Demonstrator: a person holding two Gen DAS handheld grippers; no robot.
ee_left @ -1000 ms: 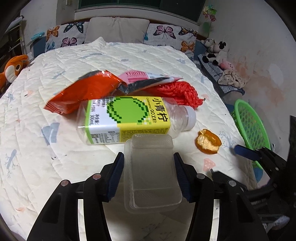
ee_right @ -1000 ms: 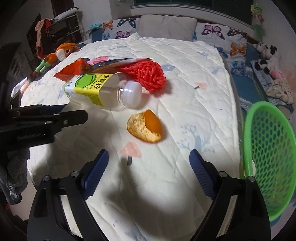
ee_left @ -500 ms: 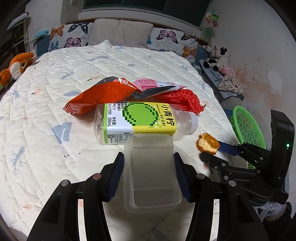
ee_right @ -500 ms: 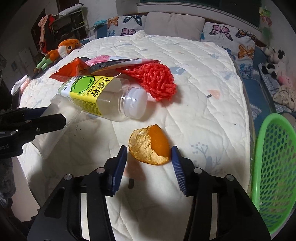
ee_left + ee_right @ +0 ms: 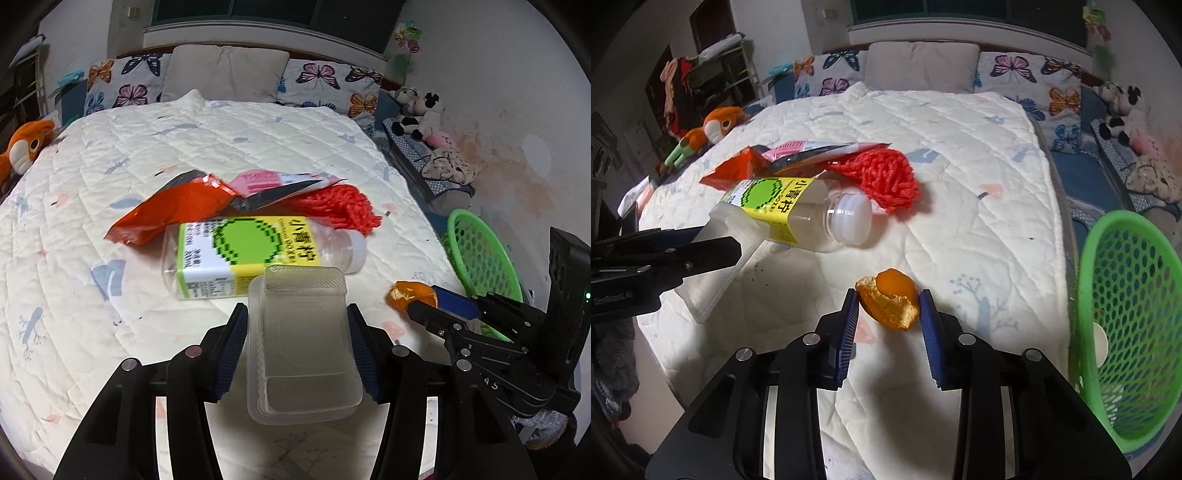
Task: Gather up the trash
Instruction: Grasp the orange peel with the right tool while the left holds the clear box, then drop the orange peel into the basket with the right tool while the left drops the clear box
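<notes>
Since a second ago my right gripper (image 5: 888, 309) has narrowed from wide to close about the piece of orange peel (image 5: 889, 303); jaws closing, pads at its two sides.

Item one: piece of orange peel, between my right fingers, over the cream quilted bedspread (image 5: 960, 155). Item two: clear plastic tray (image 5: 303, 339), clamped flat in my left gripper (image 5: 297, 345), unchanged. Item three: clear plastic bottle with yellow-green label (image 5: 255, 254), lying on its side just beyond the tray. Item four: orange foil wrapper (image 5: 173, 210) and red mesh bag (image 5: 343, 206), beyond the bottle. Item five: green perforated plastic basket (image 5: 1134, 332), right of my right gripper, off the bed's edge.
</notes>
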